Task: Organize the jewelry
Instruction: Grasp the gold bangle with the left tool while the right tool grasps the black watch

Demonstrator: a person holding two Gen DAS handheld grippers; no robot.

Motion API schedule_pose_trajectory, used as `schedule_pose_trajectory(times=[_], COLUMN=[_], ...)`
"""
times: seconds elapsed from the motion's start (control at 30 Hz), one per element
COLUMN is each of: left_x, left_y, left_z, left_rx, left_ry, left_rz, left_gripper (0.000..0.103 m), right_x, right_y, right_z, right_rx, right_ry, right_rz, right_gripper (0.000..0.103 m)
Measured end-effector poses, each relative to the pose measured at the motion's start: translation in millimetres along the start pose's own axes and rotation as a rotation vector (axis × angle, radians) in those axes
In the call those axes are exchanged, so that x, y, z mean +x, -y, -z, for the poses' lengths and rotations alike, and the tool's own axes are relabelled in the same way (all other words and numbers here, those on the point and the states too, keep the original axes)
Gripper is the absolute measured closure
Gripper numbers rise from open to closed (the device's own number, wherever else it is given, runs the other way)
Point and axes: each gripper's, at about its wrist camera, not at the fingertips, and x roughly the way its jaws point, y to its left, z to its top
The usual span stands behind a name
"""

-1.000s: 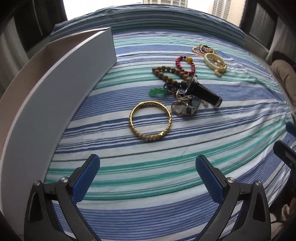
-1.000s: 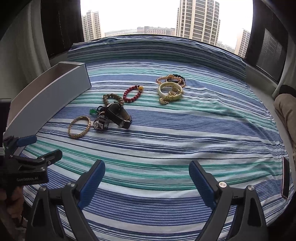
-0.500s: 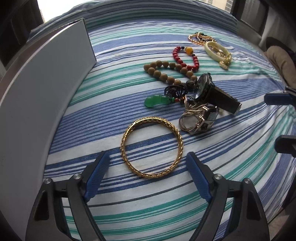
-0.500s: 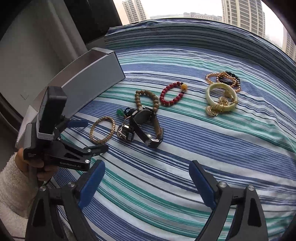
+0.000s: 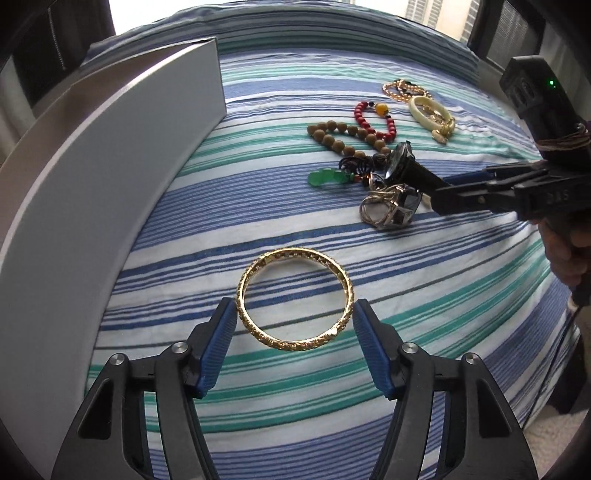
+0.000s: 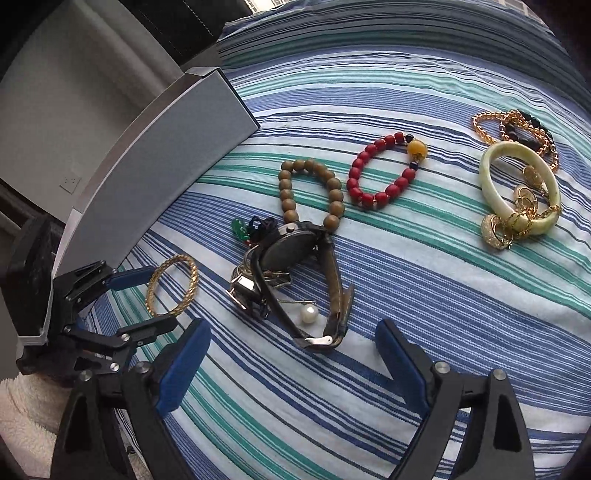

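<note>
Daylit fisheye views, sharp at centre, bent and vignetted at the edges.
Soft daylight entered from the overexposed window strip (image 5: 236, 7) behind the blue, green and white striped cloth (image 5: 280, 229). Shadows were faint and diffuse. The long grey rectangular box (image 5: 110, 177) curved strongly with lens distortion. The gold filigree bangle (image 5: 295, 299) showed small highlights, without blur.

Under you: a bed (image 5: 369, 254) in blue, teal and white stripes.
Ahead of you: daylight through a window (image 5: 436, 14), towers outside.
Your left: pale wall (image 6: 74, 110).
</note>
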Motion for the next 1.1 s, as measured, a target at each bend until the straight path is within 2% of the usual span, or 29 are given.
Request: schedule_pose_trajectory(times=[0.03, 0.07, 0.1, 0.13, 0.27, 0.4, 0.47, 0.5, 0.57, 0.63, 0.73, 0.83, 0.9, 0.93, 1.0, 1.03, 1.07, 1.1], left_x=[-1.8, -3.2, -5.4, -7.2, -19.5, -28.2, -27.0, -25.4, -22.6, -21.1, -20.3, -20.2, -18.7, -17.7, -14.7, -13.6, -15.1, -15.9], left_y=[-0.6, -1.0, -2.1, -2.0, -5.0, -7.4, -6.8, -6.8, -7.1, -9.5, -12.4, -11.3, -8.3, -6.6, -3.8, -3.5, -3.9, -4.7], left_z=[2.4, 4.9, 8.2, 10.7, 23.7, 36.0, 40.6, 42.7, 46.4, 48.2, 49.4, 50.2, 51.2, 52.4, 55.0, 56.0, 56.8, 57.0], left_rx=[-0.007, -0.014, -0.021, -0.026, -0.042, -0.048, -0.047, -0.045, -0.047, -0.059, -0.078, -0.079, -0.064, -0.054, -0.033, -0.029, -0.030, -0.033], left_ry=[0.001, 0.000, 0.000, 0.001, 0.011, 0.013, 0.006, 0.000, -0.010, -0.017, -0.014, -0.002, -0.006, -0.009, -0.018, -0.023, -0.014, -0.015], left_rz=[0.000, -0.001, -0.003, -0.003, -0.004, 0.003, 0.005, 0.003, -0.006, -0.004, -0.010, -0.045, -0.051, -0.055, -0.058, -0.056, -0.054, -0.049], left_gripper=[0.037, 0.037, 0.037, 0.037, 0.037, 0.037, 0.037, 0.037, 0.037, 0.036, 0.033, 0.017, 0.017, 0.017, 0.033, 0.038, 0.038, 0.038], right_x=[1.5, 2.1, 1.6, 0.7, -11.7, -35.7, -42.1, -42.4, -43.2, -45.5, -42.3, -26.9, -16.1, -10.5, -4.4, -2.4, -2.9, -4.1], right_y=[1.1, 0.9, 1.7, 1.6, -18.1, -45.9, -51.6, -51.5, -50.0, -47.7, -38.5, -35.1, -38.7, -42.1, -51.3, -53.8, -54.7, -54.5], right_z=[-0.5, -1.0, -1.3, -0.6, 16.4, 54.1, 73.5, 80.8, 89.9, 92.4, 85.1, 74.7, 68.7, 66.6, 64.3, 64.2, 64.8, 65.5], right_rx=[-0.001, -0.009, -0.008, 0.001, -0.067, -0.134, -0.116, -0.094, -0.069, -0.067, -0.010, 0.051, 0.066, 0.062, 0.028, 0.017, 0.013, 0.012], right_ry=[0.006, 0.010, -0.004, -0.005, -0.018, -0.028, -0.051, -0.065, -0.076, -0.060, -0.044, -0.034, -0.030, -0.033, -0.018, -0.019, -0.014, -0.017], right_rz=[0.000, 0.008, 0.015, 0.013, 0.060, 0.111, 0.087, 0.077, 0.082, 0.108, 0.124, 0.133, 0.160, 0.178, 0.211, 0.217, 0.232, 0.243], right_gripper=[0.033, 0.038, 0.057, 0.060, 0.064, 0.066, 0.066, 0.065, 0.053, 0.043, 0.041, 0.041, 0.041, 0.041, 0.038, 0.038, 0.040, 0.055])
